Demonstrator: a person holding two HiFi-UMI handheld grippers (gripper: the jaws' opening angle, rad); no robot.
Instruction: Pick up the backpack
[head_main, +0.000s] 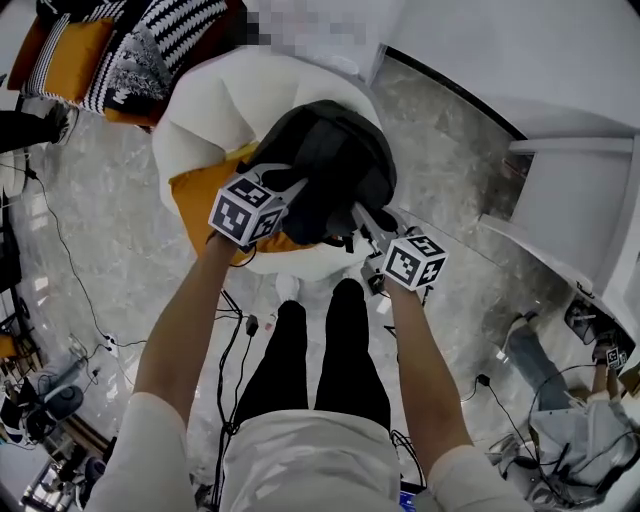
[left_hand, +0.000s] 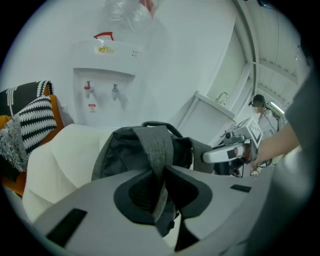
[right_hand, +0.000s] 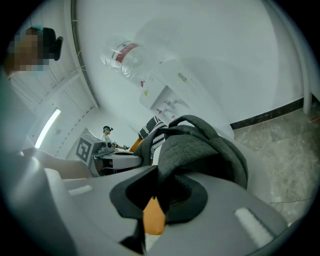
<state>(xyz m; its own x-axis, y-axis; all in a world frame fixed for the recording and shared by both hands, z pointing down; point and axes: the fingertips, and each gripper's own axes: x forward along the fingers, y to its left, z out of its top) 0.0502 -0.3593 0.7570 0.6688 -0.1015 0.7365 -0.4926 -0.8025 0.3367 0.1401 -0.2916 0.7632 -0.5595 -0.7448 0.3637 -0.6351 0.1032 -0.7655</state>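
Note:
A dark grey backpack (head_main: 325, 165) hangs over a white armchair (head_main: 215, 105), its top loop upward. My left gripper (head_main: 292, 186) is shut on one grey shoulder strap (left_hand: 156, 147); in the left gripper view the strap runs down between the pads of that gripper (left_hand: 162, 172). My right gripper (head_main: 364, 216) is shut on the other strap (right_hand: 187, 150), which folds into the jaws of that gripper (right_hand: 159, 172). The backpack's body (left_hand: 117, 152) bulges just beyond both grippers. Each gripper shows in the other's view: the right gripper (left_hand: 225, 153) and the left gripper (right_hand: 116, 158).
An orange cushion (head_main: 198, 196) lies on the armchair under the backpack. Striped cushions (head_main: 150, 40) sit at the back left. A white cabinet (head_main: 570, 200) stands at the right, a water dispenser (left_hand: 102, 90) against the wall. Cables (head_main: 240, 330) trail over the marble floor by my legs.

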